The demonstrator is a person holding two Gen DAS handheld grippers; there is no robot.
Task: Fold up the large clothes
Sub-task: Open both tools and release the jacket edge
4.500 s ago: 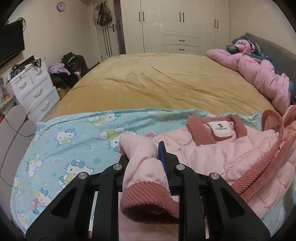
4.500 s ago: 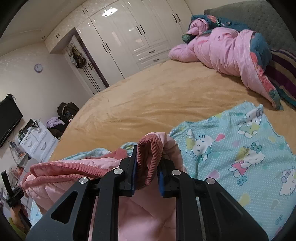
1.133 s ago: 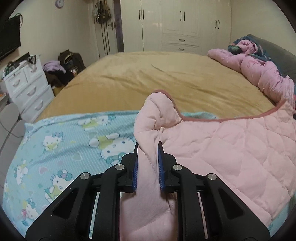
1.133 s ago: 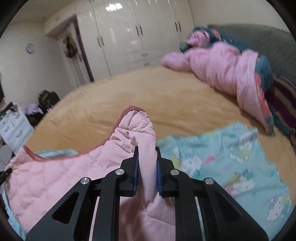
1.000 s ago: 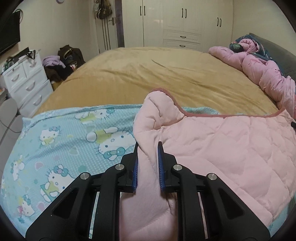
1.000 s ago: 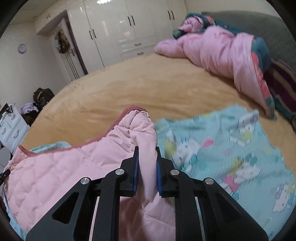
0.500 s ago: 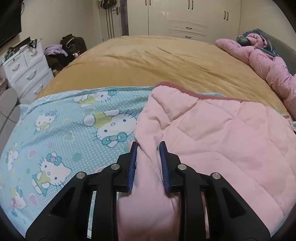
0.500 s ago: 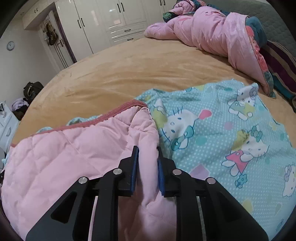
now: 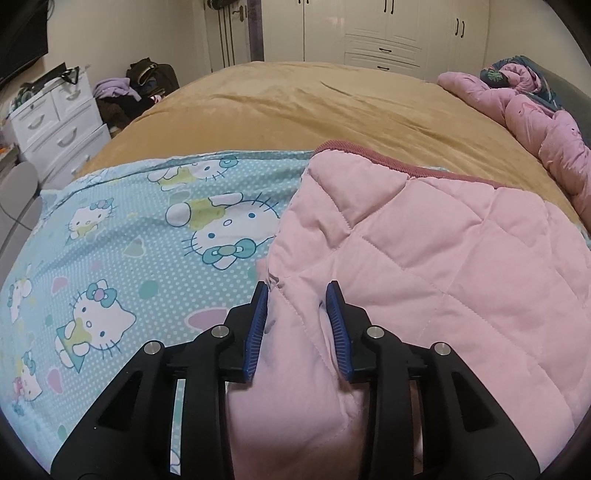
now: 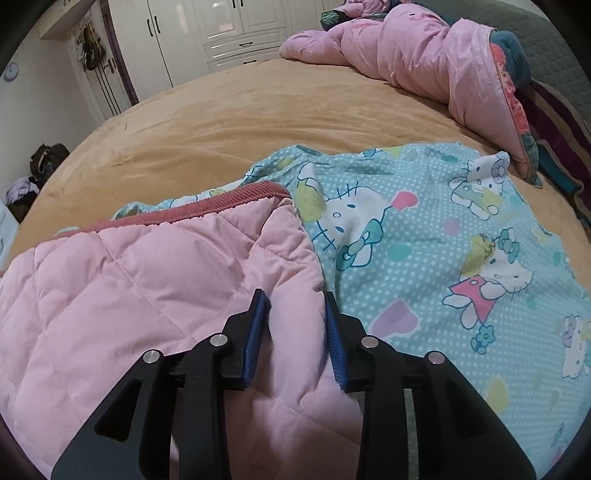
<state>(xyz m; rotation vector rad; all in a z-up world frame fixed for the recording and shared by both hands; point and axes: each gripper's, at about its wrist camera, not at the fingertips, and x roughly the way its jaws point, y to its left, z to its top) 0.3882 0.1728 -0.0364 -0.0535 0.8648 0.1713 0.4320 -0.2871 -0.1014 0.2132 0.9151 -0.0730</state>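
A wide bed [image 9: 332, 107] covered in a tan plush spread fills the room's middle. Over its near end lies a turquoise dotted sheet [image 9: 122, 236] printed with cartoon cats. At two o'clock in the left wrist view a pink quilt [image 9: 535, 125] is heaped against a grey padded headboard [image 10: 546, 44]. White wardrobe doors [image 9: 369, 26] with dark handles and small drawers run along the far wall at twelve o'clock. At ten o'clock stands a white chest of drawers [image 9: 55, 122], with a dark bag [image 9: 151, 74] and loose clothes on the floor beside it. A round wall clock [image 10: 11, 70] hangs on the pale wall in the right wrist view.
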